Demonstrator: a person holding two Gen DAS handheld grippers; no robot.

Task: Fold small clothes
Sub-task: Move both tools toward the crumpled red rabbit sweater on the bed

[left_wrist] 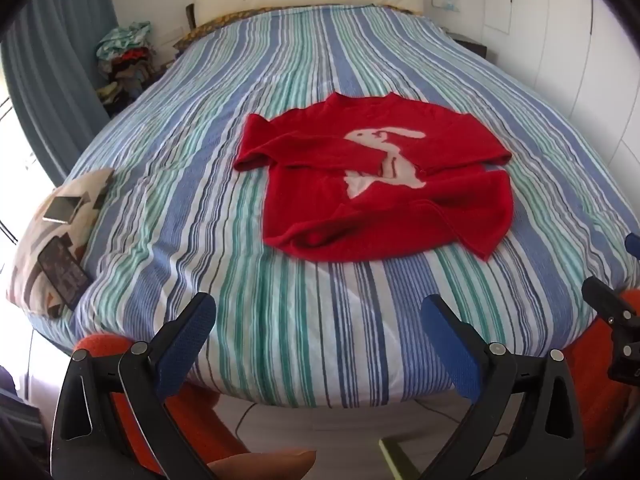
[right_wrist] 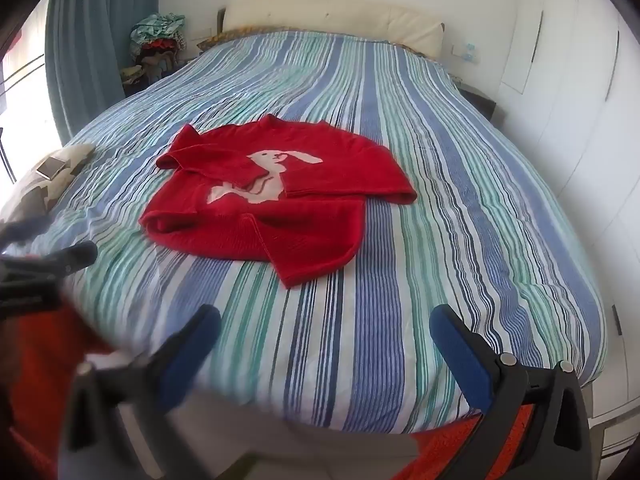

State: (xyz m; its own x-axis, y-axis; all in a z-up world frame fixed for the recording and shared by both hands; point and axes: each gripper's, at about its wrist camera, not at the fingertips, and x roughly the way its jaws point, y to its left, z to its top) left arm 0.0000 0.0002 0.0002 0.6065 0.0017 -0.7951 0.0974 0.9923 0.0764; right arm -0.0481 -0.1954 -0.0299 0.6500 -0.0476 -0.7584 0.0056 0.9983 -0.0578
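Spread wide and empty, both the left gripper (left_wrist: 318,308) and the right gripper (right_wrist: 325,320), poised above the near edge of the striped bed (left_wrist: 280,340), well short of the red sweater (left_wrist: 372,184) lying mid-bed with sleeves folded across its rabbit front. Only from the left wrist: a dark phone (left_wrist: 64,276) on the patterned cushion (left_wrist: 28,276), plus a fingertip (left_wrist: 264,466) at the bottom edge. Only from the right wrist: the bed's right side beside white wardrobe doors (right_wrist: 580,140).

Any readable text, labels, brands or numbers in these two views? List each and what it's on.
None readable.
Red sweater: a white rabbit picture, no lettering.
Dark phone on the patterned pillow: screen content too small and blurred to read.
Wall socket by the headboard: too small to tell any marking.
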